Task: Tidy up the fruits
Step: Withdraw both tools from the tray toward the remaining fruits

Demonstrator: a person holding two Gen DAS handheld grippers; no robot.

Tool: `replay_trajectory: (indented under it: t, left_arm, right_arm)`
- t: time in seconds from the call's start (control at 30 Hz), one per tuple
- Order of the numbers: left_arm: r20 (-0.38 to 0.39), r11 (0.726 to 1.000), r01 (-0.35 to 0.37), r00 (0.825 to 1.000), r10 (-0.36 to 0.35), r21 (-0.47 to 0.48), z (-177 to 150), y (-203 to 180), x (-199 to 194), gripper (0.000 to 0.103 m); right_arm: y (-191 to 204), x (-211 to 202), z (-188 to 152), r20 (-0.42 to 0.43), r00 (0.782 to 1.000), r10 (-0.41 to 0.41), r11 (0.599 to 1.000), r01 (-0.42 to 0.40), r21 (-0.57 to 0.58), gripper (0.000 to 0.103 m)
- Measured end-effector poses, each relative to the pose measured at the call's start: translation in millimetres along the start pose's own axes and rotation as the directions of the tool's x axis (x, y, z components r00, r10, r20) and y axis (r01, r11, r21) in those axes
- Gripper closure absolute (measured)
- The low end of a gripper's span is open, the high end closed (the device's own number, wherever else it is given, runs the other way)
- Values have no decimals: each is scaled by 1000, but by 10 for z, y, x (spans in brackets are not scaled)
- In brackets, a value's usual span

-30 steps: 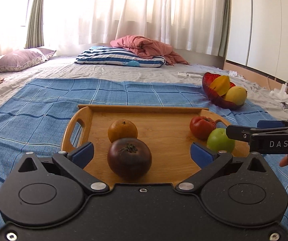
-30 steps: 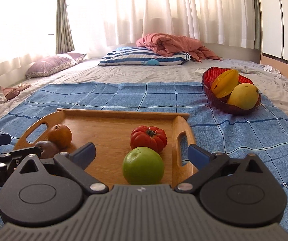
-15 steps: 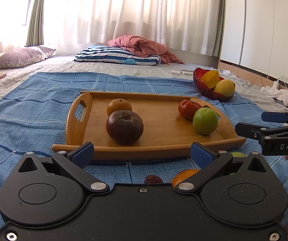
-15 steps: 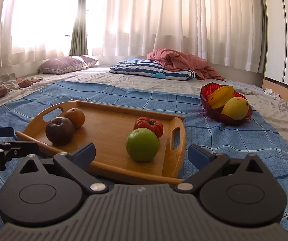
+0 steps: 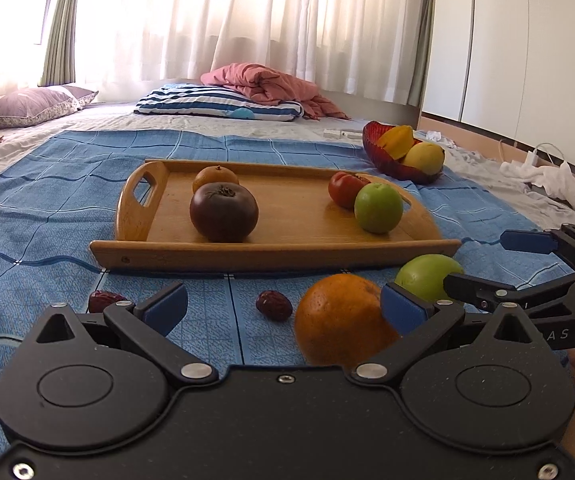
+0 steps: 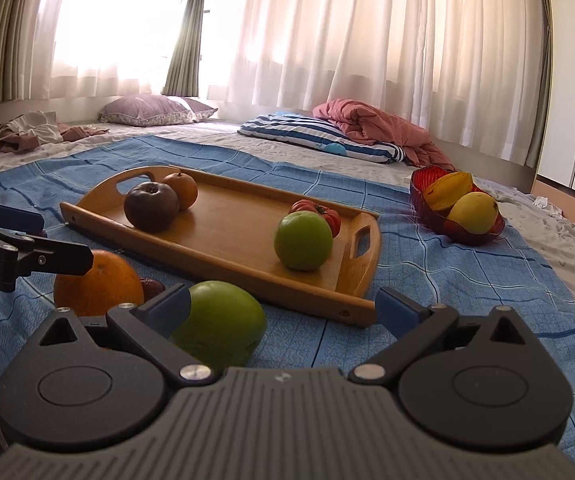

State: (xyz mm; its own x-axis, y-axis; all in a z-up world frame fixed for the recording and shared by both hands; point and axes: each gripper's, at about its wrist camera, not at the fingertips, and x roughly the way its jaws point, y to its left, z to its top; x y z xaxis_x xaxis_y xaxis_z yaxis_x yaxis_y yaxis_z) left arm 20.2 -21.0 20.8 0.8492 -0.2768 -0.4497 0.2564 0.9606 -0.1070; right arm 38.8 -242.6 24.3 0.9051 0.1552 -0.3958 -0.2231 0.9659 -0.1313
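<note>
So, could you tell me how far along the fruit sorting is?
Four fruits sit on the wooden tray. Neither the left gripper nor the right gripper holds anything; both are open. The orange, green apple and two dates remain on the blanket.

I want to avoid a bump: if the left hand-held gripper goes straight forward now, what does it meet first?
Probably the near rim of the wooden tray. The left hand-held gripper is open; the orange sits off-centre by its right finger, and might be brushed.
</note>
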Motion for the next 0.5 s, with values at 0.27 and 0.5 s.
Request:
replay_trajectory:
  t: [0.27,0.5]
  left_arm:
    - [-16,998,14,1000,-13,53,-63,-114,-2,0]
    - [-28,998,44,999,-43,49,-69,-158,22,2]
  right_arm:
    - [111,30,-159,-25,999,22,999,-23,-23,0]
    - [231,120,-258,-34,999,20,999,-21,-34,0]
